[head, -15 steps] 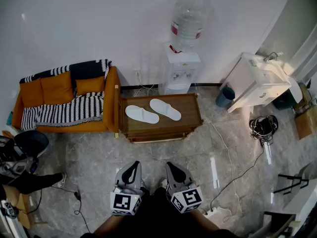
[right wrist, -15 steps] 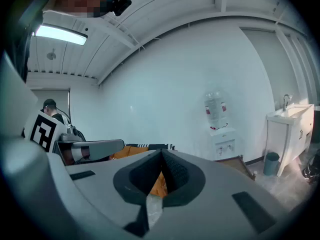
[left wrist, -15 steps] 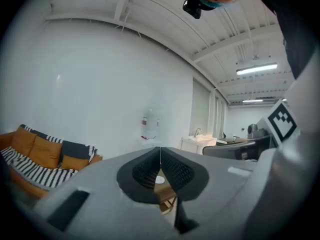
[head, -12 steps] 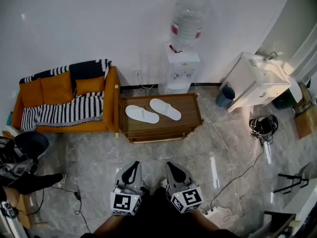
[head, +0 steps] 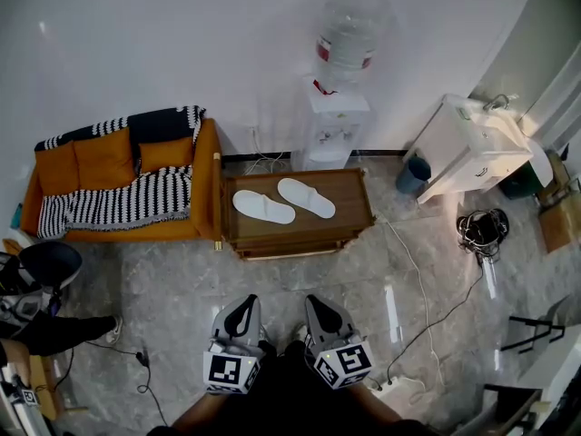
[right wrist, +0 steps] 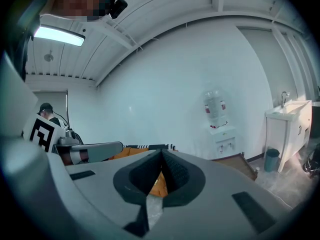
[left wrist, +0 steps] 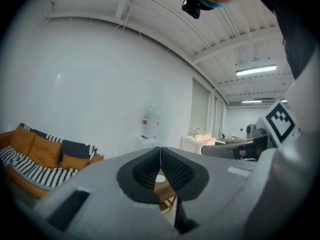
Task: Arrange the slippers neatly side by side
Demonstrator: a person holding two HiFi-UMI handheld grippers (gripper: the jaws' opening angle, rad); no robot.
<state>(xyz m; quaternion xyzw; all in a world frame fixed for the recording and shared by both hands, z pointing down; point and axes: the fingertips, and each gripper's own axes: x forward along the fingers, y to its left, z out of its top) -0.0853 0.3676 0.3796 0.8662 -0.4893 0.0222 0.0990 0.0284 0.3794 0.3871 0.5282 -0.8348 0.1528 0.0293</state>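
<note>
Grey marbled floor [head: 172, 284] lies between the person and a low wooden bench [head: 349, 209] against the white wall, with an orange sofa [head: 107, 163] to its left and a water dispenser [head: 338, 121] behind it. 2 white slippers sit on the bench top, the left slipper [head: 261, 206] and the right slipper [head: 306, 198], just beside each other and both angled, with the right one set further back, so they are not yet in line.

Both tools hang low near the person's body, well apart from the bench. The left gripper [head: 241, 306] has its fingers [left wrist: 172, 170] clenched on nothing, and the right gripper [head: 320, 305] is likewise clenched and empty, as its own view [right wrist: 161, 156] shows.

The likely risks:
- Reaching in with the fingers clenched would only shove a slipper, perhaps into its partner or towards the bench edge
- The slippers look thin and soft, so a pinch may catch only the upper, and the sole could droop or twist
- Loose cable [head: 425, 309] trails over the floor on the right and could snag a foot on the way in
</note>
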